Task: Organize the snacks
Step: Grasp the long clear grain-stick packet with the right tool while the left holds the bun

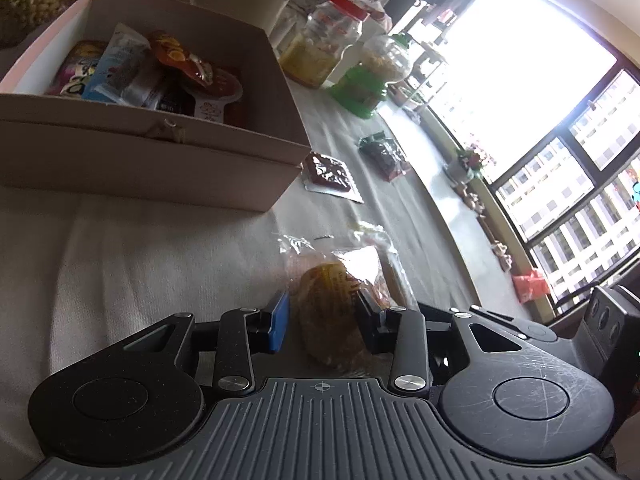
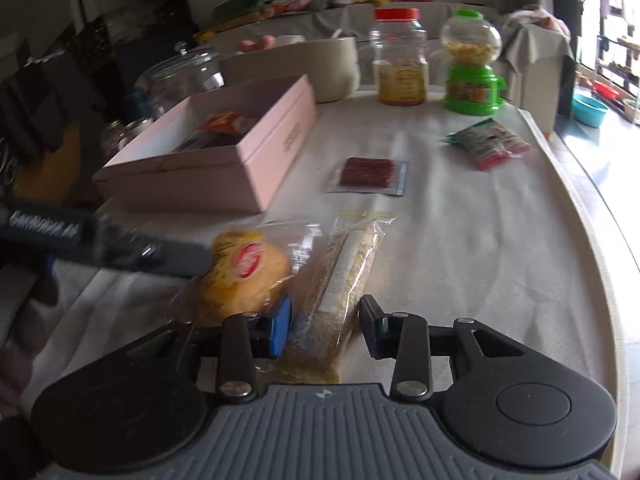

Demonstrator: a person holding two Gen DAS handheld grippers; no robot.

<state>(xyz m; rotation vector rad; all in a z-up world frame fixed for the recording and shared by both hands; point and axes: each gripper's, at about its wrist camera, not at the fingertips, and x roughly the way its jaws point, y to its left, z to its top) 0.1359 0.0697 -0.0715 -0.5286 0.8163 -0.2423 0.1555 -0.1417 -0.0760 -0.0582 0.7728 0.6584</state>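
A yellow bun in clear wrap [image 1: 324,300] lies on the white tablecloth, and my left gripper [image 1: 324,316] is shut on it, pads at its two sides. From the right wrist view the same bun [image 2: 244,276] shows with one of the left fingers [image 2: 176,258] against it. Beside it lies a long clear pack of pale grain bar [image 2: 340,276], and my right gripper [image 2: 326,322] is shut on its near end. The pink box [image 2: 276,160] further back holds several snack packs.
A flat red snack sachet [image 2: 368,172] and a green-and-red packet [image 2: 488,144] lie beyond the grippers. A red-lidded jar [image 2: 400,64], a green candy dispenser [image 2: 472,76] and a glass jar [image 2: 180,72] stand at the back. The table's curved edge [image 2: 600,240] runs along the right.
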